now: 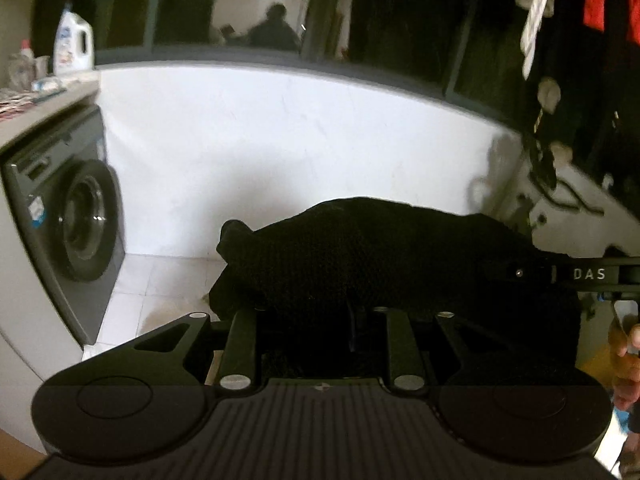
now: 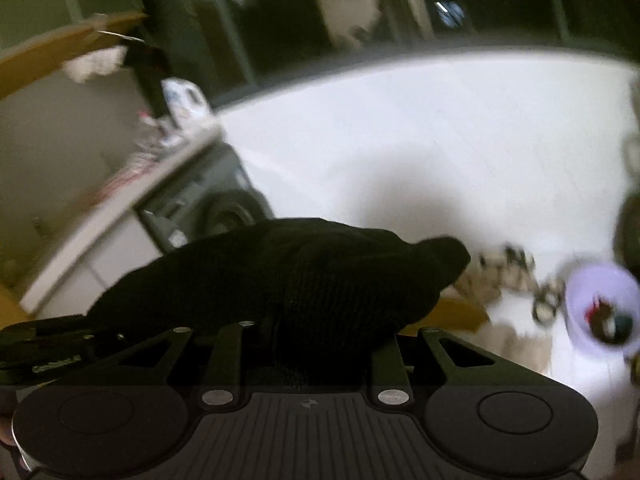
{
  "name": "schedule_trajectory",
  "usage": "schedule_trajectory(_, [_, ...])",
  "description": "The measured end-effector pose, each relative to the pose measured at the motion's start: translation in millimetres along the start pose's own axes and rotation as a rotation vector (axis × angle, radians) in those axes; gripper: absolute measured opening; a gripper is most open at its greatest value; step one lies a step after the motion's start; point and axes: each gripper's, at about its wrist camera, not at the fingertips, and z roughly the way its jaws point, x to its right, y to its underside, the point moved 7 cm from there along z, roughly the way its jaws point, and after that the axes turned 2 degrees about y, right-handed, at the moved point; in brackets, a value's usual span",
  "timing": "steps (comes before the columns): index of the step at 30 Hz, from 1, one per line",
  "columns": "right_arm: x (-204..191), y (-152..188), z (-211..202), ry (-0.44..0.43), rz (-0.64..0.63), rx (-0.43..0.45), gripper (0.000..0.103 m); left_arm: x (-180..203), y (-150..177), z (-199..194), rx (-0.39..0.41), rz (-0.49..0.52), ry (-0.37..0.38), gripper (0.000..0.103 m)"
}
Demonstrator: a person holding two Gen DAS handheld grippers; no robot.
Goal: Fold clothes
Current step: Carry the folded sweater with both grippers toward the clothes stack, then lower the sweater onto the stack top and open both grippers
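A white wall [image 1: 288, 152] fills the background of both views, with dark window panes [image 1: 400, 12] above it. To the left stands a front-loading washing machine [image 1: 76, 220], its round door facing the tiled floor [image 1: 160, 280]. A white detergent bottle [image 1: 74, 42] stands on the top above the machine. In the right wrist view, which is blurred, a lilac bucket [image 2: 602, 312] sits low at the right.

The black knitted garment [image 1: 380, 256] hangs bunched in the air in front of the wall, stretched between the two tools. The left tool [image 1: 352, 320] is closed down on the cloth, which covers its fingertips. The right tool [image 2: 304, 344] likewise pinches the garment, its tips buried in the fabric. In the left wrist view the right tool's body enters from the right edge, against the cloth.
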Motion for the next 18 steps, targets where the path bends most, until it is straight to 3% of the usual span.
schedule_trajectory(3, [14,28,37,0.046,0.06,-0.089,0.022,-17,18,41,-0.115,-0.002,0.004,0.027])
schedule_trajectory(7, [27,65,72,0.101,0.105,-0.162,0.023,-37,54,73,-0.206,-0.031,0.002,0.033])
schedule_trajectory(10, [32,79,78,0.104,0.148,-0.167,0.029,-40,62,70,-0.186,-0.01,0.032,0.039])
schedule_trajectory(12, [39,80,74,0.118,0.185,-0.161,0.044,-47,59,63,-0.186,-0.034,0.033,0.056])
schedule_trajectory(13, [40,79,67,0.136,0.19,-0.142,0.045,-52,56,58,-0.181,-0.044,0.021,0.068])
schedule_trajectory(18, [34,64,23,0.176,0.109,0.002,0.06,-58,51,22,-0.115,-0.021,-0.002,0.073])
